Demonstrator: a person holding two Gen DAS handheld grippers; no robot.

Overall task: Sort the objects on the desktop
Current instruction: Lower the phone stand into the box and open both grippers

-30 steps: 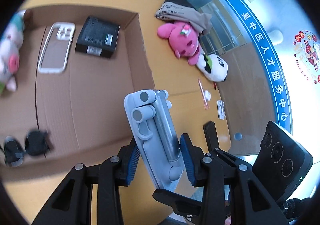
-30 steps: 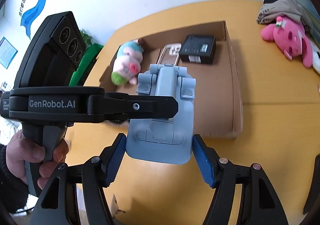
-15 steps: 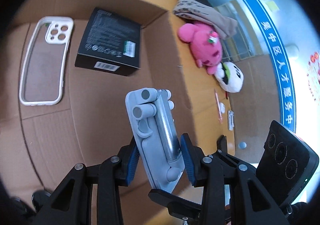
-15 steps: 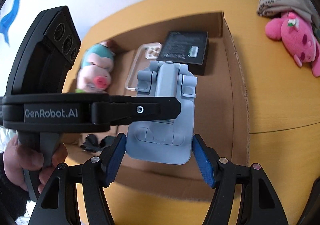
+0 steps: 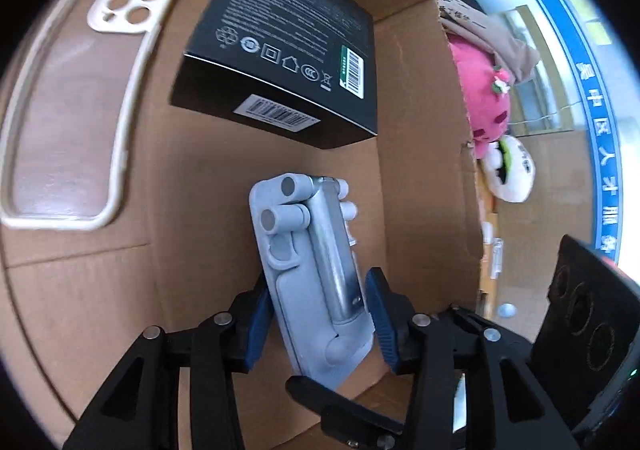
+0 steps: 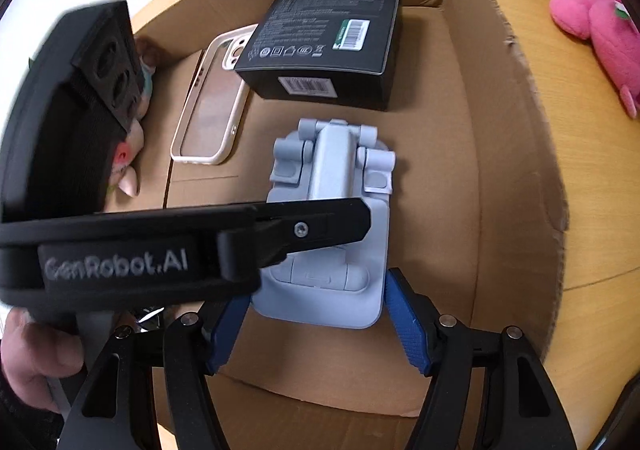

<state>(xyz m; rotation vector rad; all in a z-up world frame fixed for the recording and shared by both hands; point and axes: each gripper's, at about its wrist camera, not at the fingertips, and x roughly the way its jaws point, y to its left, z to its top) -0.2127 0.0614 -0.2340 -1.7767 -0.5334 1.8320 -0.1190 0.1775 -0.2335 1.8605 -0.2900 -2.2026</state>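
Left wrist view shows your left gripper (image 5: 316,314) clamped on the grey phone stand (image 5: 312,270), held low inside the cardboard box (image 5: 424,153) just in front of the black box (image 5: 288,49), probably to set it among the sorted electronics. Your right gripper (image 6: 316,326) brackets the stand's base; whether it grips, I cannot tell.

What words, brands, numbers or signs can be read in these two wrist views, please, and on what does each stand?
"GenRobot.AI": on the left gripper's black body, seen in the right wrist view.
"中 区 人 才 服": white characters on the blue wall band; the characters at either end are unclear.
Black box: recycling, house, CCC and crossed-bin symbols plus two barcodes; its print is too small to read.
Phone stand, phone case: no text.
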